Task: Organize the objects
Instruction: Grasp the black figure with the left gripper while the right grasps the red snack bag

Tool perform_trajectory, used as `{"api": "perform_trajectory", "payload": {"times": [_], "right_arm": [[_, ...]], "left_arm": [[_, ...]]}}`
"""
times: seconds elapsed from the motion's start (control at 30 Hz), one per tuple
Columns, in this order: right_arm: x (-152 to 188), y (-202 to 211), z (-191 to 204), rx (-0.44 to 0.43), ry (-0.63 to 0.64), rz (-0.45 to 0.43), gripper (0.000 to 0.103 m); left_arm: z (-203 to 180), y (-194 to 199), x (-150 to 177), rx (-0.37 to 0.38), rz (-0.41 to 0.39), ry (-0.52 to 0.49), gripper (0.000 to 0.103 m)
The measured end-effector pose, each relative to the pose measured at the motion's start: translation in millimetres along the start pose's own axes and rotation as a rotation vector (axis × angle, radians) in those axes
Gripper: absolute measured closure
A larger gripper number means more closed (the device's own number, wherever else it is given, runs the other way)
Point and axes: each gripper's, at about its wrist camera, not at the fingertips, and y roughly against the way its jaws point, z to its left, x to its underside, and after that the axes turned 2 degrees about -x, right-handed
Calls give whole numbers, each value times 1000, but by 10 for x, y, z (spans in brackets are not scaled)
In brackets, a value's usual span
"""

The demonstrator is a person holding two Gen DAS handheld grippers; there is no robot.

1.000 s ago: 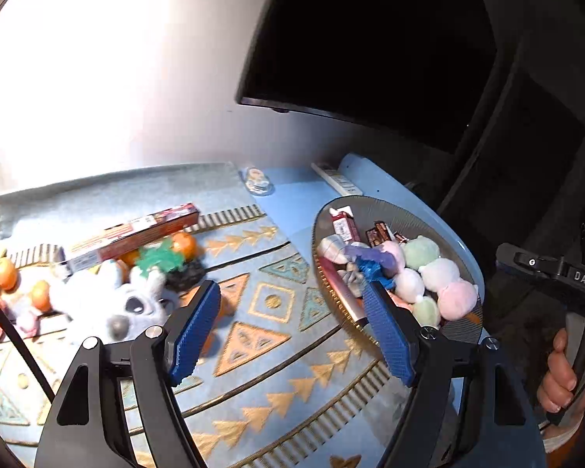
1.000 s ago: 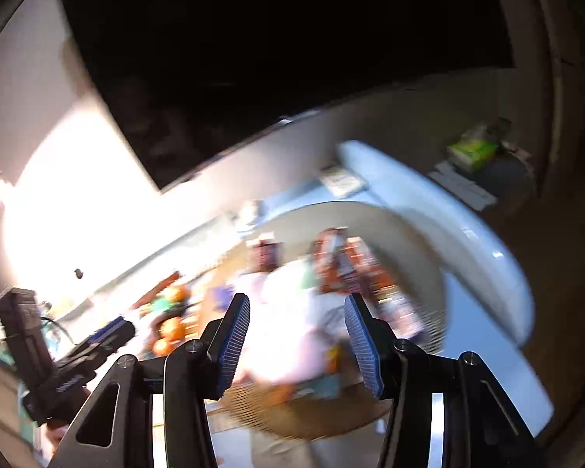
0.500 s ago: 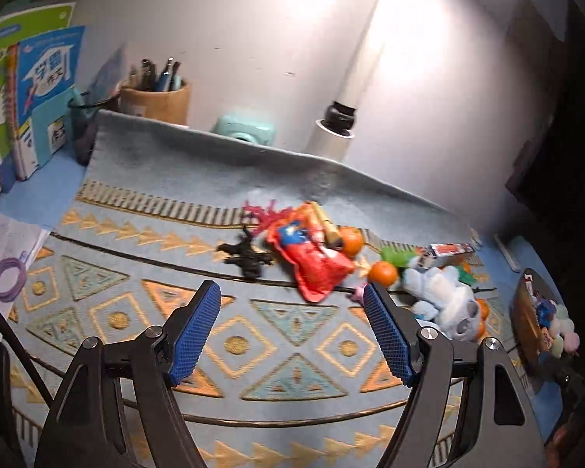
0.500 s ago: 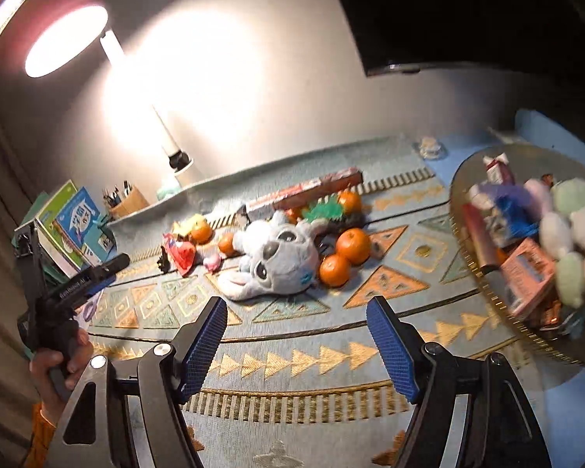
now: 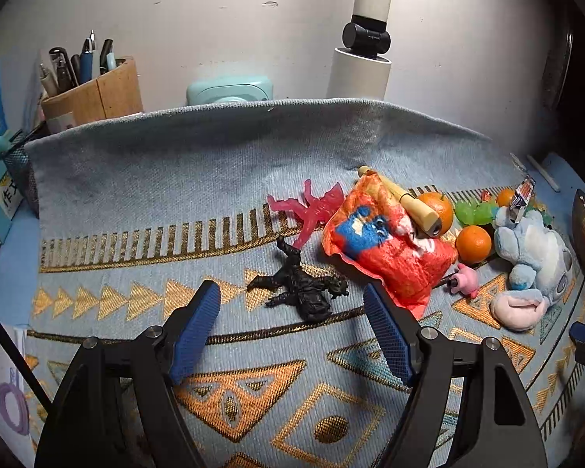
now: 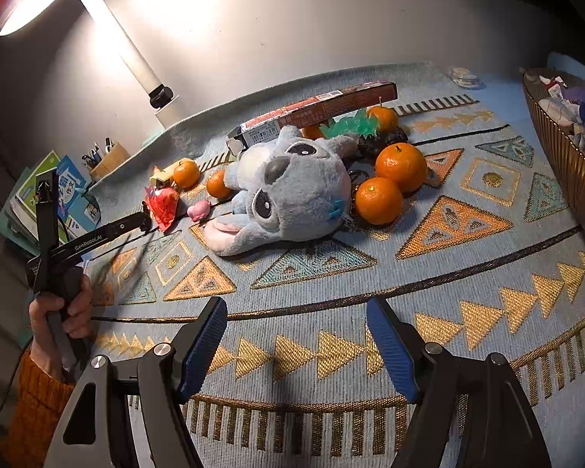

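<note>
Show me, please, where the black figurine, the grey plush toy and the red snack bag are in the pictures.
black figurine (image 5: 298, 284): left wrist view, on its torso.
grey plush toy (image 6: 292, 187): right wrist view, on its face between the eyes.
red snack bag (image 5: 386, 241): left wrist view, on the printed front.

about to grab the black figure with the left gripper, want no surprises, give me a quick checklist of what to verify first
1. Left gripper open and empty: ok.
2. Black figure lined up ahead between the fingers: ok.
3. Figure free of the red bag beside it: cannot tell, they lie very close.
4. Pink figure out of the closing path: ok.
5. Right gripper open, empty, away from the pile: ok.
6. Basket has room: cannot tell.
</note>
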Motion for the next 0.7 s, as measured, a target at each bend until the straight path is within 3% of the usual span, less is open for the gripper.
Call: {"api": "perform_trajectory", "payload": {"times": [0.17,0.23,0.47,0.53,0.6,0.7], "right_arm": [[-7,-20,-54,-23,-26,6,30],[-4,-24,-52,-22,-25,5,30],[34,-57,88,31,31,17,30],[37,-67,242,9,68,33,30],[-36,-114,489,-72,108,66,30],[-238,-255,930,-105,194,97,30]], "left_arm": [[22,-160,-28,-17,34,-27,31],[37,-141,-25,19,24,-31,50],[142,124,67,23,-24,11,53],[168,290,128,24,-32,30,53],[184,484,208,13,-56,52,53],[228,656,309,22,-85,143,53]]}}
